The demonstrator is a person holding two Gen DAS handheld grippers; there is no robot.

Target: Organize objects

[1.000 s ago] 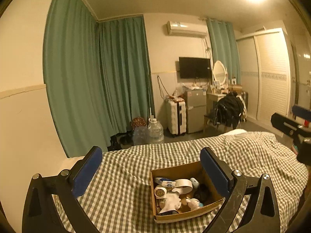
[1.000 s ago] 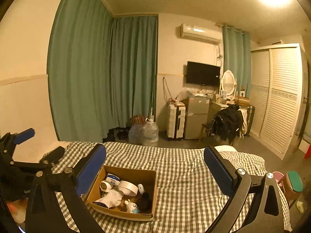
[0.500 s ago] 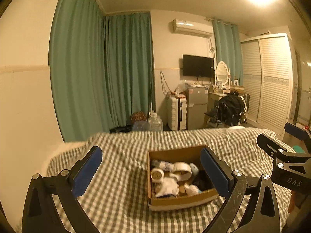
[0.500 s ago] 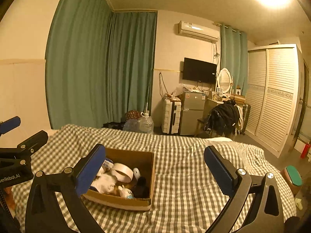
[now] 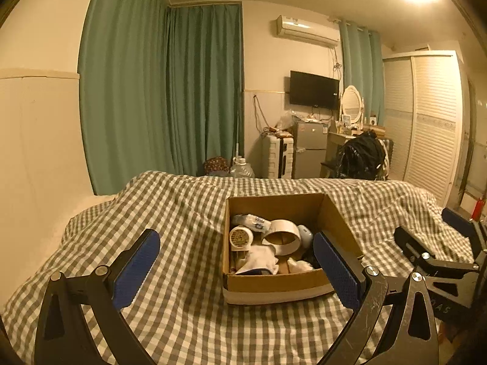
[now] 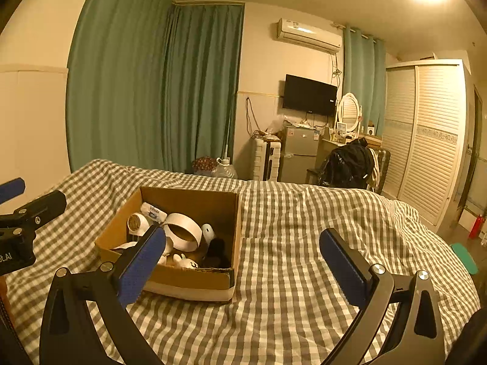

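Note:
An open cardboard box (image 5: 274,283) sits on the checked bedspread (image 5: 182,213); it also shows in the right wrist view (image 6: 188,286). Inside lie a tape roll (image 5: 281,237), a round white tin (image 5: 240,237), a white tube (image 5: 251,221), white cloth (image 5: 258,260) and small white figures (image 6: 185,262). My left gripper (image 5: 236,263) is open and empty, just short of the box's near wall. My right gripper (image 6: 243,260) is open and empty, its left finger in front of the box. Each gripper shows at the edge of the other's view.
The bed fills the foreground, with bare bedspread (image 6: 304,228) right of the box. Beyond it are green curtains (image 5: 161,91), a suitcase (image 5: 278,158), a small fridge (image 5: 309,149), a chair with a black jacket (image 5: 360,155) and a louvred wardrobe (image 5: 432,121).
Both grippers have come lower and closer to the bed; the box looks larger and nearer. Both stay open and empty.

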